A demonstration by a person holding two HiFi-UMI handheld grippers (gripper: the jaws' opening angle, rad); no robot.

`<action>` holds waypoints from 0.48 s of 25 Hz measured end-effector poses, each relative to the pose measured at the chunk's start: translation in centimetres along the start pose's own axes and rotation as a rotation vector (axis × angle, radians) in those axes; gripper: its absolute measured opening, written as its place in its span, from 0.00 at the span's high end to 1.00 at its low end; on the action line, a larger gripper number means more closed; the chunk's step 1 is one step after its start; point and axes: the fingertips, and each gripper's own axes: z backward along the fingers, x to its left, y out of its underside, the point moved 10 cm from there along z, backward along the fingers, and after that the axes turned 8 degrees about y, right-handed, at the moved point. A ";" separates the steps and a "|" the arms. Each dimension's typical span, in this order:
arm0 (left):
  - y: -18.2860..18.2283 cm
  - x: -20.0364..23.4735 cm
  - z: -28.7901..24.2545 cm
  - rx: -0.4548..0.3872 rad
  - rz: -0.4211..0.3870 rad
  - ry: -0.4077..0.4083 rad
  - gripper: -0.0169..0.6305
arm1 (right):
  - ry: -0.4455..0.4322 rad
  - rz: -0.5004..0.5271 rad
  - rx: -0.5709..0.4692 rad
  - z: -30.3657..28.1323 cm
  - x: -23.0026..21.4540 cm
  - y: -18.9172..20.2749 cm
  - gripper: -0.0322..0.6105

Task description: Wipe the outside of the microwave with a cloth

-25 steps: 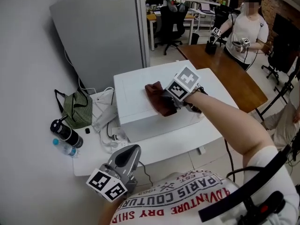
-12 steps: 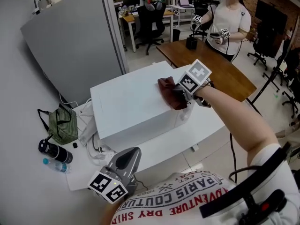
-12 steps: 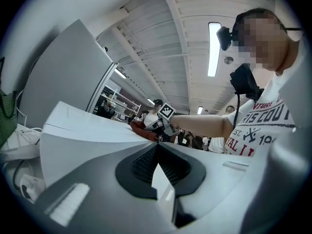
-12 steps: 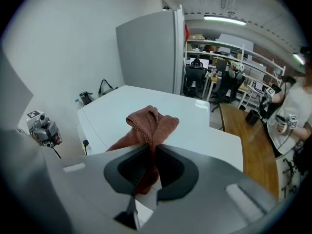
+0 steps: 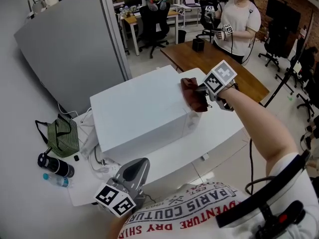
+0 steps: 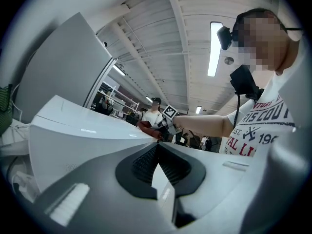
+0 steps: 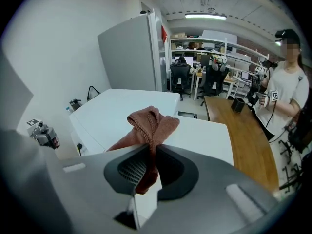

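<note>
T-shirt (image 5: 189, 209) print — seen upside down — reads "PARIS COUTURE" and "ADVENTURE".

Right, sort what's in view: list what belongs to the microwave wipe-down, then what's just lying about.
In the job: microwave; red-brown cloth, clamped in the right tongs at the microwave's top corner.

Lying about: green striped bag, black flask, water bottle, cables beside the microwave. The left tongs are shut, empty and idle.
</note>
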 end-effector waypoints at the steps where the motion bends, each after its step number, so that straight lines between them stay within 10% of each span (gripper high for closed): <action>1: 0.0 0.0 0.1 0.000 0.001 -0.002 0.97 | -0.010 0.000 -0.008 0.3 0.1 -0.1 0.89; 12: -0.3 -0.5 5.1 -0.056 -0.007 -0.133 0.97 | -0.369 0.277 -0.238 3.0 15.4 -12.1 0.89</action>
